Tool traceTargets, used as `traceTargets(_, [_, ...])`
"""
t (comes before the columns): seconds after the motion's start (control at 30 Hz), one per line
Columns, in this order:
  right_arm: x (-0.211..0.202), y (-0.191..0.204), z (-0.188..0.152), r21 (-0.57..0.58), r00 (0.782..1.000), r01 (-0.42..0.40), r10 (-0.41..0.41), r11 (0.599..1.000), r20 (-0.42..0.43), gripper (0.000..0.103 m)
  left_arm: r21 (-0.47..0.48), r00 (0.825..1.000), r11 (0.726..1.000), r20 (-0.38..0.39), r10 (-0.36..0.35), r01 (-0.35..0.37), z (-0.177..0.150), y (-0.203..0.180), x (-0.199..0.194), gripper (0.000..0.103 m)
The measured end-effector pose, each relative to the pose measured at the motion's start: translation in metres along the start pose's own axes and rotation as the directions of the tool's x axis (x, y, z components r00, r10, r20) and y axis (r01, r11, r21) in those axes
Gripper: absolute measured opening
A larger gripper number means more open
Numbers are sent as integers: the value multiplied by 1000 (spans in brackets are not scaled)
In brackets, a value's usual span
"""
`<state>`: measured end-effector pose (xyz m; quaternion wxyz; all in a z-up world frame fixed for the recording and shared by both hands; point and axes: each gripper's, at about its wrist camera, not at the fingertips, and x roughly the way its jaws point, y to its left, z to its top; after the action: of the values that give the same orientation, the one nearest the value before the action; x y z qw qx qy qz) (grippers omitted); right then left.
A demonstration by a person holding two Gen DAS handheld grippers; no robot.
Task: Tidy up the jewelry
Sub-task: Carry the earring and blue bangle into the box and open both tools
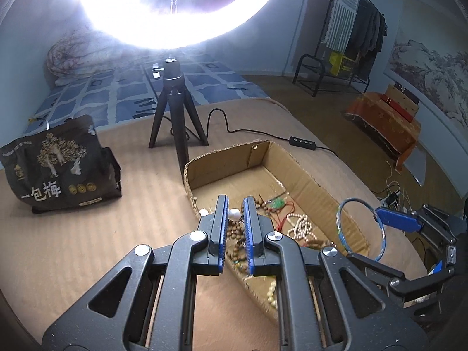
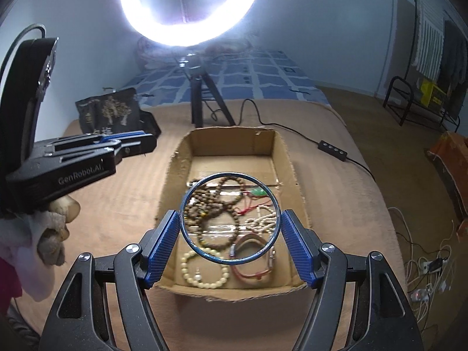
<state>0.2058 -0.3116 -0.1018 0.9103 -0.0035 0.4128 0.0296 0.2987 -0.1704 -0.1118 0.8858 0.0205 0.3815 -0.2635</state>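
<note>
A shallow cardboard box (image 2: 292,175) on the tan bed cover holds brown bead strands (image 2: 210,204), a cream bead bracelet (image 2: 204,272), a white bead strand (image 2: 260,222), a red bangle (image 2: 251,260) and a green pendant (image 2: 257,192). My right gripper (image 2: 231,222) is shut on a thin blue bangle (image 2: 231,260), held upright above the box; it also shows in the left wrist view (image 1: 361,228). My left gripper (image 1: 235,204) hovers over the box's near-left wall (image 1: 190,187), jaws narrowly apart around a white pearl (image 1: 235,214); whether they touch it I cannot tell.
A ring light on a black tripod (image 1: 175,117) stands behind the box, its cable and remote (image 1: 304,142) at the right. A dark printed bag (image 1: 58,166) sits at the left. A clothes rack (image 1: 351,44) and floor cables (image 2: 424,266) lie beyond the bed.
</note>
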Motion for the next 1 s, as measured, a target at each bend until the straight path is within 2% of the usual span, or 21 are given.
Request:
traceTargets(0.43, [15,-15,3,5,1000,4,-4,1000,-14,71,-5,1000,1000,-19,6,-6,17,-9,34,9])
traceTargets(0.9, [17,-19,4,10,1000,9,-9,1000,-15,71,6,1000,1000,-25,19,-19,22,-18,39,9])
traceTargets(0.93, [18,-18,3,9,1000,11,-11,1000,-18,71,5,999,1000,-27,21,-21,22,-18,39,15])
traceTargets(0.97, [18,-18,3,9,1000,11,-11,1000,-20,71,3,999,1000,-28,20,-20,22,-18,39,28])
traceTargets(1.0, [18,-18,3,7,1000,10,-10,1000,-22,71,0,1000,1000,-24,20,-20,21,-18,38,34])
